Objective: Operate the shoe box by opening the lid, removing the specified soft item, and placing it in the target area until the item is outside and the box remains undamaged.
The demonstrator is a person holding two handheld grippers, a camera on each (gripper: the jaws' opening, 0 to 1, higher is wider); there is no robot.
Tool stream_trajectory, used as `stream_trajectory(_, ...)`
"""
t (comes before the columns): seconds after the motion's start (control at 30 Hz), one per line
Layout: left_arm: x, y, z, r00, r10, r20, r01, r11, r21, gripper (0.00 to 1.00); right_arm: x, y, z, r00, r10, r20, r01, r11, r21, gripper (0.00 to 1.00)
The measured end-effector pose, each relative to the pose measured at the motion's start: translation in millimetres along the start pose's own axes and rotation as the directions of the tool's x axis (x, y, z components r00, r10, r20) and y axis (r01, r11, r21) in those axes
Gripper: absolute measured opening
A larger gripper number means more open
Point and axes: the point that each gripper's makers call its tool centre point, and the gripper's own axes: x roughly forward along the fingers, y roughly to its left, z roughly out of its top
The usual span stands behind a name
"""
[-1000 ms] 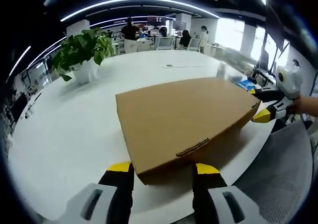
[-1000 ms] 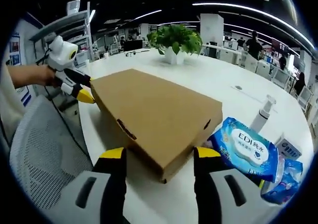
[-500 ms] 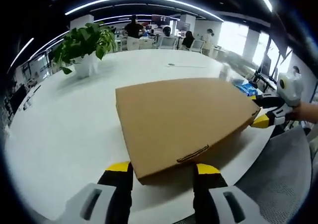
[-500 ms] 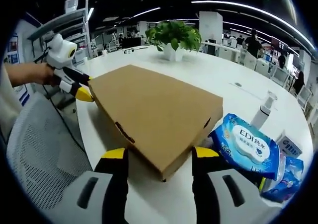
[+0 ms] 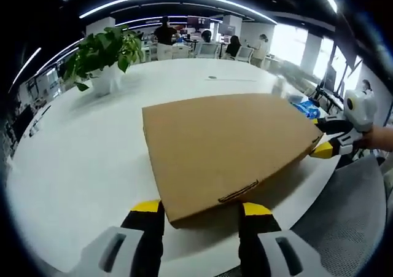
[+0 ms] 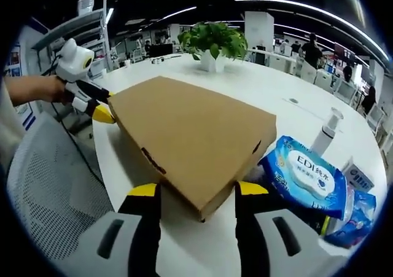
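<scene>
A flat brown cardboard shoe box lies on the white table with its lid down over it, and a dark shadow shows under the near edge. My left gripper is open, its yellow-tipped jaws standing either side of the box's near corner. In the right gripper view the box fills the middle, and my right gripper is open around another corner. Each gripper shows in the other's view, at the box's far corners: the right gripper and the left gripper. What is inside the box is hidden.
A potted plant stands at the back of the table. Beside the box lie blue wet-wipe packs and a pump bottle. A grey mesh chair is at the table edge. People sit at desks far behind.
Both views have shifted a little. The box's near edge sits slightly higher, with more shadow under it. Both grippers stay open at its corners.
</scene>
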Motion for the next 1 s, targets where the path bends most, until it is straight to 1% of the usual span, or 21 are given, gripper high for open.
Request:
stream_trajectory(0.47,7,5.0,6.9,1.0,0.001,-0.005,-0.001,1.0,0.0,0.48,7,-8,5.4,1.0,0.001,-0.006,-0.001,1.0,0.001,0.45)
stream_trajectory(1.0,22,18.2,23.7,1.0,-0.012,-0.01,0.012,1.0,0.014,0.48,20,-22,16.3,1.0,-0.011,-0.012,0.011,1.0,0.01,0.45)
